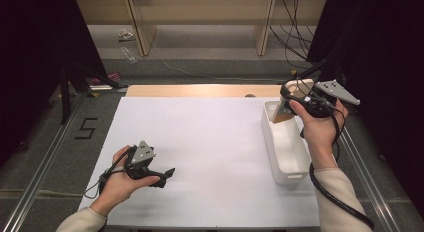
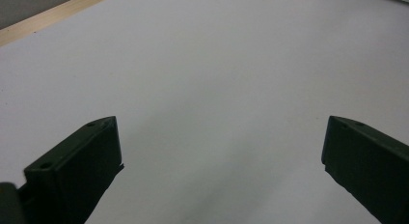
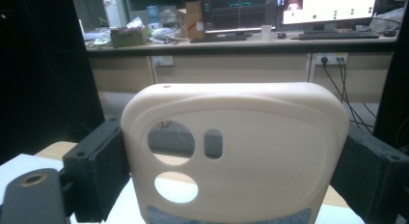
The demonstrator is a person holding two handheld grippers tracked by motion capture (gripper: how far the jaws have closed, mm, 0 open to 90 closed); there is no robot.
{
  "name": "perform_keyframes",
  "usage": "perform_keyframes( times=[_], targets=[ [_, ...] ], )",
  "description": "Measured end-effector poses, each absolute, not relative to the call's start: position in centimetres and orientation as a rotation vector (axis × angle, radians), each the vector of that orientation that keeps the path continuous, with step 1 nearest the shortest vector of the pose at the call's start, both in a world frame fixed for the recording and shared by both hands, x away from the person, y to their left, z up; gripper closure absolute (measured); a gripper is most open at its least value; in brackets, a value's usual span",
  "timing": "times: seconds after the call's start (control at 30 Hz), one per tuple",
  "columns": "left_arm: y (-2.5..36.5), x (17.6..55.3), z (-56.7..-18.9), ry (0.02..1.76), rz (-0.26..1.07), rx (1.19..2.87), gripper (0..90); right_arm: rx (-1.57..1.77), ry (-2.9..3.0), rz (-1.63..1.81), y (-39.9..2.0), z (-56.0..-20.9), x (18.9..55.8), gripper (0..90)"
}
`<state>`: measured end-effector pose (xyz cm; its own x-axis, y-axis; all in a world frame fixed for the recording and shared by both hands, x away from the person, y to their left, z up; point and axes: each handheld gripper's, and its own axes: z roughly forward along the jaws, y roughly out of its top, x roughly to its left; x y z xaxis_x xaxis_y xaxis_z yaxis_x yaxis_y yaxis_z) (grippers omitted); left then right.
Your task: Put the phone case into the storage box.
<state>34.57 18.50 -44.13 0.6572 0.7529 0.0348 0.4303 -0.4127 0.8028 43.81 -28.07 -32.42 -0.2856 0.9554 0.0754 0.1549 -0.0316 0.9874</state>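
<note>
Now, your right gripper (image 1: 292, 99): jaws pinching the beige phone case (image 3: 236, 151) over the white bin (image 1: 287, 152).
Your left gripper (image 1: 167, 174): jaws spread, above the table (image 2: 217, 64).

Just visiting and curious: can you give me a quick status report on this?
Right gripper shut on beige phone case, above the white bin. Left gripper open, empty, over white table. Nothing in the way.

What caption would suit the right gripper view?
Right gripper clamps a beige phone case by its edges, office desks behind.
</note>
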Motion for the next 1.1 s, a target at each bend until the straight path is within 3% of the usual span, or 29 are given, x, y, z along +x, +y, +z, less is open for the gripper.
perform_keyframes(
  times=[1.1],
  targets=[
    [18.5, 34.6, -44.1, 0.916, 0.505, 2.063, 0.0, 1.216, 1.516, 1.352, -27.9, -32.4, 45.1, 11.6]
  ],
)
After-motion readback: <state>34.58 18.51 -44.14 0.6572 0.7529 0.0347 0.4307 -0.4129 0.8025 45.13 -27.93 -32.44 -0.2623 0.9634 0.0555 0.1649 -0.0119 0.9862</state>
